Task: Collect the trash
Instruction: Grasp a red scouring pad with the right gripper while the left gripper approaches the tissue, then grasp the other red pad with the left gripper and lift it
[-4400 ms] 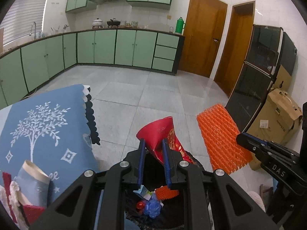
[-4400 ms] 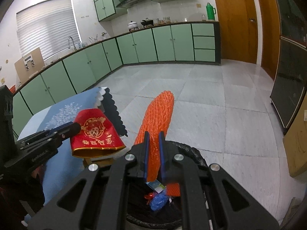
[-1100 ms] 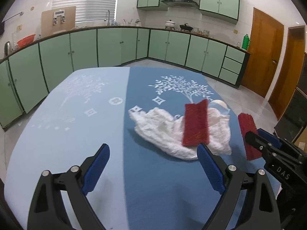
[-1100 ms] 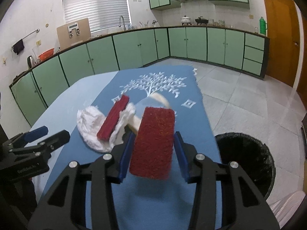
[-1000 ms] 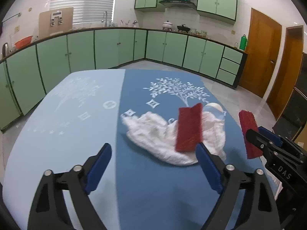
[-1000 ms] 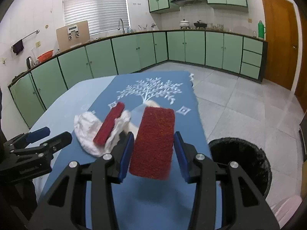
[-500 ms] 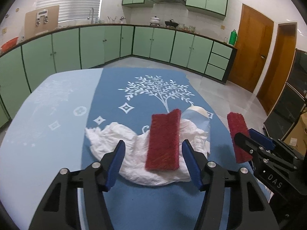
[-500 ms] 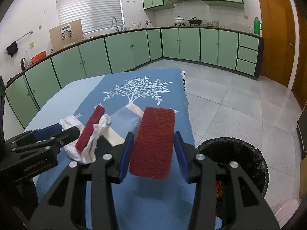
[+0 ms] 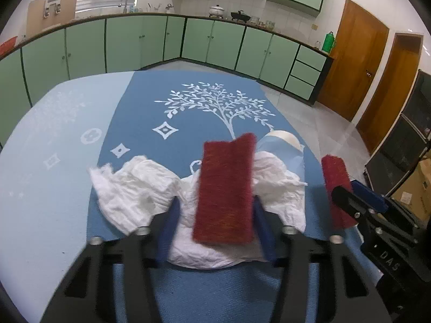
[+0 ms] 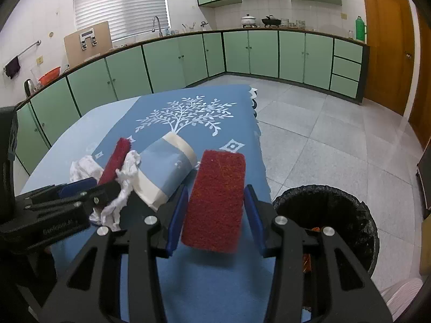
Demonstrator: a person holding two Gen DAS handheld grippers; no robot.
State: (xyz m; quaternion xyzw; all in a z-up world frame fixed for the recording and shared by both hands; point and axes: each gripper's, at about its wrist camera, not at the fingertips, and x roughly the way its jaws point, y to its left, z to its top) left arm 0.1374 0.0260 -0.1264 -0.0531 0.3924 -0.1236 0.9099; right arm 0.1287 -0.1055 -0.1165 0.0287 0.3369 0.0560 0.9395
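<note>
My left gripper (image 9: 215,224) is shut on a dark red scouring pad (image 9: 225,188), which lies over crumpled white tissue (image 9: 140,188) on the blue tablecloth (image 9: 188,107). My right gripper (image 10: 214,215) is shut on a second dark red scouring pad (image 10: 215,199) and holds it above the table's right edge. That pad shows edge-on in the left wrist view (image 9: 336,188). A blue and cream paper cup (image 10: 167,167) lies on its side between the two pads. A bin with a black liner (image 10: 328,215) stands on the floor to the right.
Green cabinets (image 10: 269,53) line the far walls. Grey tiled floor (image 10: 336,140) lies beyond the table. Wooden doors (image 9: 350,59) and a cardboard box (image 9: 414,188) are at the right.
My left gripper has come forward and closed from wide open onto the pad on the tissue. My right gripper still holds its pad, now nearer the bin.
</note>
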